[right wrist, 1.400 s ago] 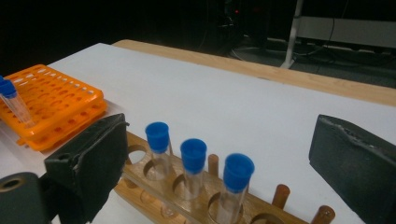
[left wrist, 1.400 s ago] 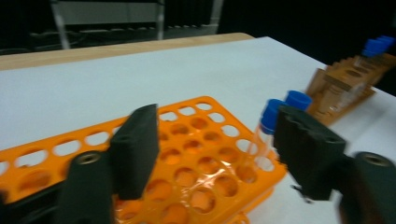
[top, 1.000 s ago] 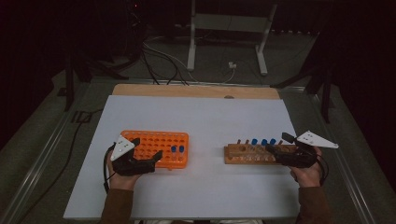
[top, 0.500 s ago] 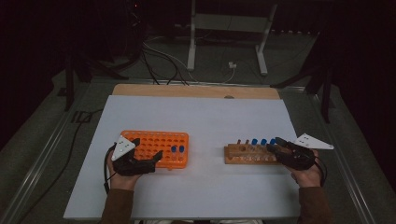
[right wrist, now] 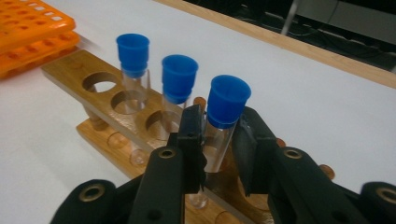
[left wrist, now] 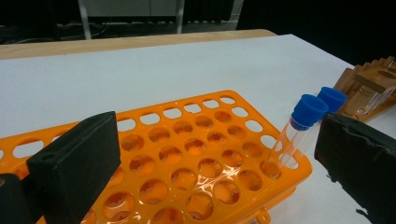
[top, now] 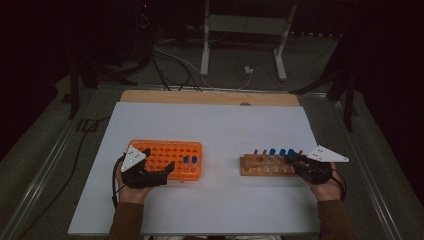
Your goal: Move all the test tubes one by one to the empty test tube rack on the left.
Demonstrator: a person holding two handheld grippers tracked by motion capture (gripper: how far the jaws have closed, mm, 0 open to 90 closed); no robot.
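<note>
Right tongs (right wrist: 219, 140), just closed, clamp the nearest blue-capped tube (right wrist: 223, 116) in the wooden rack (right wrist: 70, 70) (left tongs (left wrist: 210, 172) apart); lift straight up.

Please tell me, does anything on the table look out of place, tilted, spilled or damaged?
Nothing stands out. Two blue-capped tubes stand in the orange rack, leaning slightly in their holes. Three more stand upright in the wooden rack, and the right gripper is shut on the nearest tube. No spill or breakage is visible.
</note>
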